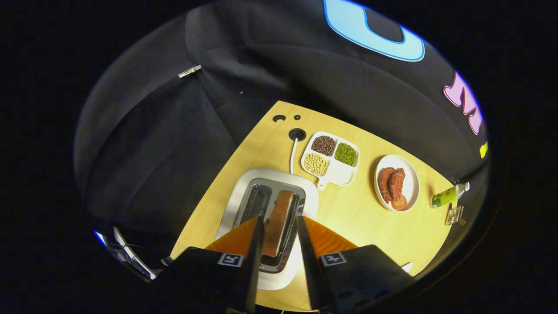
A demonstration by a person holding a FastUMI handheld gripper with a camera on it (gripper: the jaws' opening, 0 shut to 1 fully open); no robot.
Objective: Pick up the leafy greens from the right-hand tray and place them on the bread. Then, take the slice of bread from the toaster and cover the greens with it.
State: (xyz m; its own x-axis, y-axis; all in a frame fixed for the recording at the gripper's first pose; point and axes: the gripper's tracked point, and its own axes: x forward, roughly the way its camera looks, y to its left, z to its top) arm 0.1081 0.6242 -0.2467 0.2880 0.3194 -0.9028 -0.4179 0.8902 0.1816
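A white and silver toaster [235, 196] stands on the wooden table [370, 226], directly below me. A brown slice of bread [279, 222] stands upright in its right-hand slot; the left-hand slot [257, 203] is empty. My gripper [280, 218] hangs over the toaster with one finger on each side of the slice. The left finger lies close against the bread. A narrow gap shows between the bread and the right finger, so the gripper is open around the slice.
Beyond the toaster sits a white divided tray [335, 174] of beans, and right of it a white plate [409, 183] with meat pieces and a tomato slice. A green bottle [447, 196] lies near the table's right edge. A white cable [293, 152] runs into a table hole [297, 134].
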